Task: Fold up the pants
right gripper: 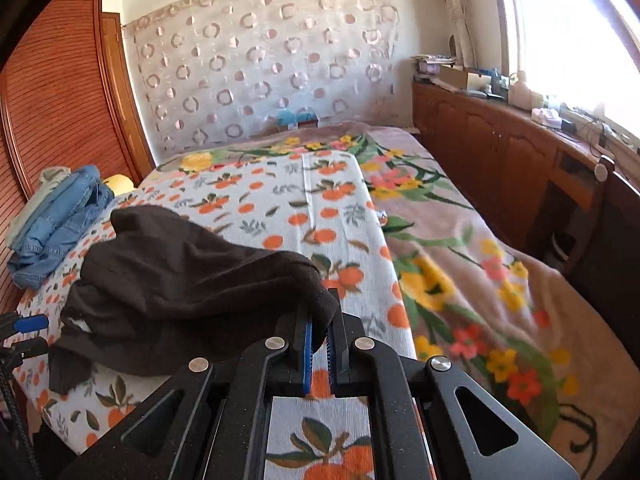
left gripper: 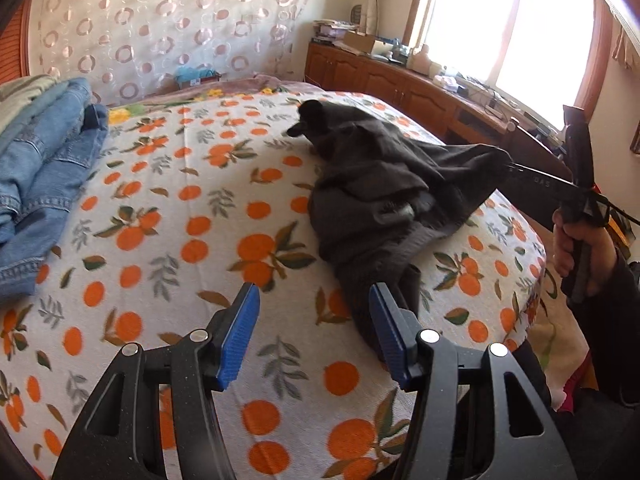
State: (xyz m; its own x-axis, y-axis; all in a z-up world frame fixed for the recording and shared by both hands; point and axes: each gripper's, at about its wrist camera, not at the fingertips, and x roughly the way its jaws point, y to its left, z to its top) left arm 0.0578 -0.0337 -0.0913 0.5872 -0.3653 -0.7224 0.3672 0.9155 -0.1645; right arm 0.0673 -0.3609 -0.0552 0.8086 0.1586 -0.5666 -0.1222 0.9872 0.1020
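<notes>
Right tool (right gripper: pixel 319 344) pinches the dark pants' (left gripper: pixel 376 184) edge (lifted); left tool (left gripper: pixel 314 332) gapes wide above bedspread (left gripper: pixel 180 216).

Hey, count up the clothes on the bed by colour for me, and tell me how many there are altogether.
Dark grey: 1, the pants, one edge pinched in the right gripper
Blue denim: 2, the jeans stacked at the left side of the bed
Pale beige-green: 1, a folded garment next to the jeans, mostly hidden
Total: 4. The left gripper holds nothing.
</notes>
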